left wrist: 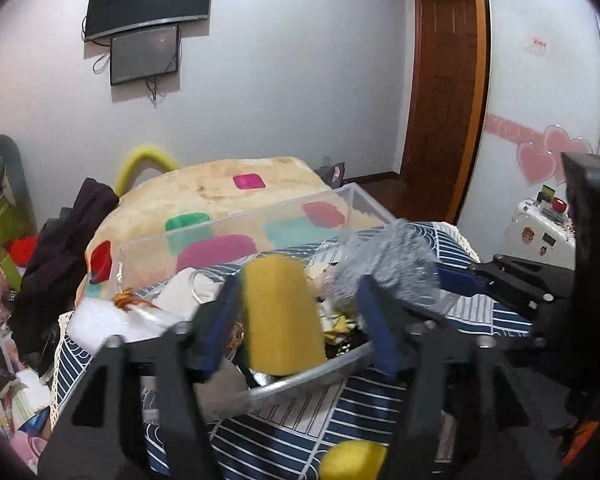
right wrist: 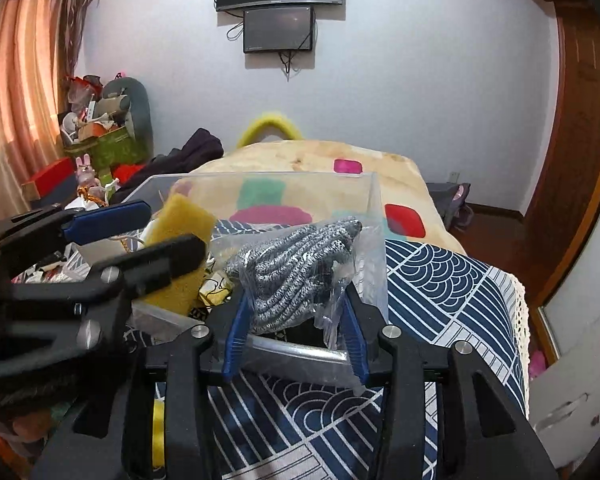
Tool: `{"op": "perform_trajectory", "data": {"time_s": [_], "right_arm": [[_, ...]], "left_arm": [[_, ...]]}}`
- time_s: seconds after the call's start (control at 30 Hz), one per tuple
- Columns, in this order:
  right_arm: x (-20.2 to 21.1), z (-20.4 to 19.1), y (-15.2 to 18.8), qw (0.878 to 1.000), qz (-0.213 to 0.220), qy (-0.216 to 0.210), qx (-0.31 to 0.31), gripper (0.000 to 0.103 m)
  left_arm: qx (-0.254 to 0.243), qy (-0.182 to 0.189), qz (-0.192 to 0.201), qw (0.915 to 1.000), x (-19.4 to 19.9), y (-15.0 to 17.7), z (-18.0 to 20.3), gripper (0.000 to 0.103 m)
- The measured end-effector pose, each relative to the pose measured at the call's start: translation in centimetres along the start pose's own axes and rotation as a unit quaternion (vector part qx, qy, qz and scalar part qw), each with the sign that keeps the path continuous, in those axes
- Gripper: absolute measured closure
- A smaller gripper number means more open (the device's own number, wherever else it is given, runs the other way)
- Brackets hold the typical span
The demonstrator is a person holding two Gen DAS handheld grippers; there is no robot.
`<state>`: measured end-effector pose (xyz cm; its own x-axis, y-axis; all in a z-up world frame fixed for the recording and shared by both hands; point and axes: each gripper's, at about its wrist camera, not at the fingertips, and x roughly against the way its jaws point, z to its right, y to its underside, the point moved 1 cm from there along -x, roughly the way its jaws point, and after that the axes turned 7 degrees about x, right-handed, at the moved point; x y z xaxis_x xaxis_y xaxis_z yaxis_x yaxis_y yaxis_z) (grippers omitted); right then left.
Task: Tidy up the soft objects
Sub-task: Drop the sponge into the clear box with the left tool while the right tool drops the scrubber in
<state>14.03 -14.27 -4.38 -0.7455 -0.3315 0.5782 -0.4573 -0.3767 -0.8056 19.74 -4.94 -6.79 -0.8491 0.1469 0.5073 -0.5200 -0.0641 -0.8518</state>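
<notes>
Left wrist view: the left claw (left wrist: pixel 300 320) has its blue fingers (left wrist: pixel 220 328) spread wide, with a yellow sponge (left wrist: pixel 280 316) between them; the sponge sits against the left finger, while a gap shows beside the right one, so I cannot tell if it is truly gripped. The sponge hangs over the near rim of a clear plastic bin (left wrist: pixel 236 220) that rests on the bed's blue-and-white patterned cover (left wrist: pixel 300 432). Inside the bin lie white cloth and small mixed items. At the bin's right end the right claw (left wrist: pixel 456 280) reaches in from the right edge, holding grey knitted gloves (left wrist: pixel 392 256). A second yellow sponge (left wrist: pixel 352 460) shows at the bottom edge, below the claw.

Right wrist view: the right claw (right wrist: pixel 296 320) is closed partway onto the grey knitted gloves (right wrist: pixel 296 268), which are wrapped in a clear bag, just above the bin's near rim (right wrist: pixel 300 352). The left claw (right wrist: pixel 140 236) enters from the left edge, fingers apart around the yellow sponge (right wrist: pixel 180 252) over the bin's left end. A cream blanket with coloured patches (right wrist: pixel 300 156) covers the far end of the bed.
</notes>
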Motion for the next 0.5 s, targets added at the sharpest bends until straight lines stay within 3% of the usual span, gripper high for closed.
{"op": "perform_trajectory", "data": {"time_s": [0.5], "right_arm": [[3.9,0.4,-1.1,0.999,0.045,-0.005,-0.008,0.033]], "left_arm": [[0.044,-0.009,0.033,0.9984,5.4,-1.0,-2.4,0.032]]}}
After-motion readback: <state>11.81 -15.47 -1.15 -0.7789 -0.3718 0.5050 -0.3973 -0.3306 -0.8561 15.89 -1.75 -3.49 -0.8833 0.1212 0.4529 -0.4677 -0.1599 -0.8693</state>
